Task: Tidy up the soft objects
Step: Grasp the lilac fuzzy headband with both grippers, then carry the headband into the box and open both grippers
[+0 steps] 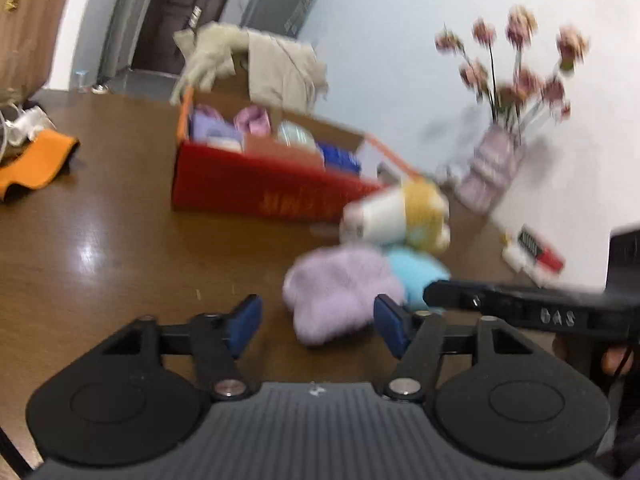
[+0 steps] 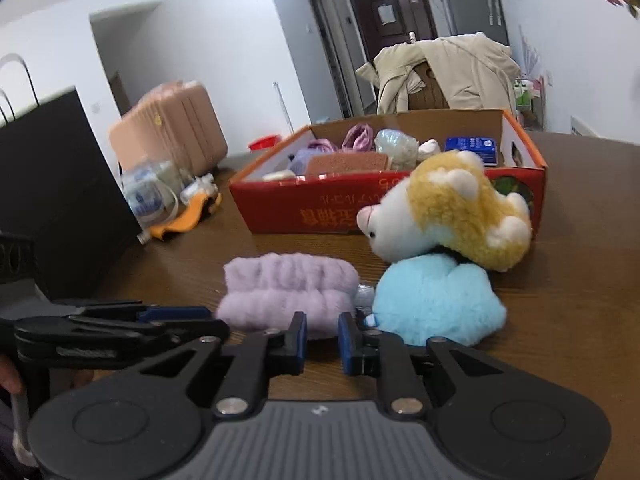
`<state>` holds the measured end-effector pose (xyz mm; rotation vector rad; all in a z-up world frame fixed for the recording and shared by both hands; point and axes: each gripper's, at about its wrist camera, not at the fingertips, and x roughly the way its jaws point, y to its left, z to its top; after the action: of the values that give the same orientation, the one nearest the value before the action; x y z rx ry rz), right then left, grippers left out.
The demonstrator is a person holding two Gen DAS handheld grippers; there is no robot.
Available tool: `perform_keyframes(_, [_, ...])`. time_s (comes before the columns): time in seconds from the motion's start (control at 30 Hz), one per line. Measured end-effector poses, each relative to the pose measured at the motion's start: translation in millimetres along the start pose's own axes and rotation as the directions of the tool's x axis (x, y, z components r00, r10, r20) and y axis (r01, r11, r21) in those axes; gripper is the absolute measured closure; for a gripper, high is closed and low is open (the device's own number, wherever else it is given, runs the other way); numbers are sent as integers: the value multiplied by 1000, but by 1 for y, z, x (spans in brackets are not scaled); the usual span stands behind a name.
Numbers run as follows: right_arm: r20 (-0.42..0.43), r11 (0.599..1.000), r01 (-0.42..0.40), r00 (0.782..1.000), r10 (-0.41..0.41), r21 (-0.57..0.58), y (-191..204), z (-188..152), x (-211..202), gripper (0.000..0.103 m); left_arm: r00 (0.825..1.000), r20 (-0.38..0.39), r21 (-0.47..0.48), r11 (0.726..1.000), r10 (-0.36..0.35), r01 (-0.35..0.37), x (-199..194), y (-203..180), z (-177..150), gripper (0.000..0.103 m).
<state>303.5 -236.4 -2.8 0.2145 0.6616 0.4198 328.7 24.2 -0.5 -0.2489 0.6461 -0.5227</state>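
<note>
At the near edge of the brown worktop, the right gripper has its blue-padded jaws drawn close together with only a narrow gap, and nothing is gripped between them; they sit just short of the lilac fluffy piece. The left gripper holds its jaws apart, reaching toward that same lilac piece without pressing on it; its right pad lies over the piece's edge, though blur hides whether it touches. Just right of the lilac piece lies a light blue plush, the two nearly touching, with a small shiny scrap between them. On top of the blue plush, and leaning toward the box, rests a yellow and white plush animal, its snout pointing left. Behind the toys stands an open red cardboard box, already filled with soft items in purple, pink, pale green and white, a brown sponge-like block and a blue packet. To the far left on the worktop lie an orange cloth and crumpled plastic. At the far right, by the wall, stands a vase of pink flowers. Beyond the worktop a beige coat hangs over a chair, and a pink suitcase stands further left.
</note>
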Motion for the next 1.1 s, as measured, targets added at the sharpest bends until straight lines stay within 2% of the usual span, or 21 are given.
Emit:
perform_keyframes(0.03, [30, 1000, -8, 1000, 8, 13, -1, 2, -5, 81, 1000, 1, -9, 1000, 6, -6, 4, 0, 6, 38])
perform_keyframes(0.1, [79, 999, -24, 997, 20, 47, -4, 7, -5, 65, 1000, -20, -24, 999, 22, -23, 18, -2, 12, 42])
perform_keyframes(0.13, [90, 998, -25, 996, 20, 62, -7, 10, -1, 64, 999, -42, -33, 999, 29, -30, 27, -3, 13, 45])
perform_keyframes(0.2, [87, 997, -30, 996, 24, 77, -10, 17, 14, 64, 996, -77, -55, 997, 48, -52, 41, -2, 11, 56])
perform_keyframes(0.27, [75, 995, -42, 997, 35, 86, -10, 21, 30, 64, 995, -80, -82, 995, 53, -60, 46, 2, 7, 59])
perform_keyframes(0.3, [69, 995, -46, 997, 40, 91, -10, 23, 36, 68, 995, -81, -98, 993, 65, -73, 47, 6, 5, 62])
perform_keyframes(0.37, [25, 995, 12, 1000, -14, 96, -10, 21, 50, 66, 994, -76, -125, 989, 75, -84, 47, 14, 4, 62])
perform_keyframes(0.4, [7, 994, 36, 999, -37, 102, -12, 18, 55, 70, 995, -73, -140, 987, 74, -84, 47, 17, 4, 62])
perform_keyframes(0.57, [18, 995, 25, 999, -27, 101, -11, 5, 55, 73, 997, -49, -137, 989, 51, -58, 50, 19, 0, 63])
perform_keyframes(0.67, [36, 997, 27, 999, -30, 75, -9, 0, 58, 78, 998, -53, -133, 991, 25, -32, 52, 18, -1, 77])
perform_keyframes(0.77, [45, 997, 23, 999, -26, 75, -10, -1, 58, 79, 998, -51, -123, 992, 25, -31, 51, 15, -1, 83])
perform_keyframes(0.83, [50, 997, 14, 999, -18, 77, -10, 1, 54, 81, 999, -37, -106, 994, 35, -38, 42, 7, 1, 84])
perform_keyframes(0.9, [56, 997, 4, 998, -9, 76, -5, 4, 46, 82, 1000, 12, -64, 998, 28, -27, 24, -6, 3, 84])
perform_keyframes(0.97, [102, 999, -6, 995, 1, 45, 6, 6, 27, 82, 999, 44, -37, 999, 19, -18, 6, -19, 5, 84])
perform_keyframes(1.1, [167, 996, -50, 985, 37, 70, 8, 9, -12, 82, 997, 71, -21, 999, -42, 44, -10, -39, 21, 84])
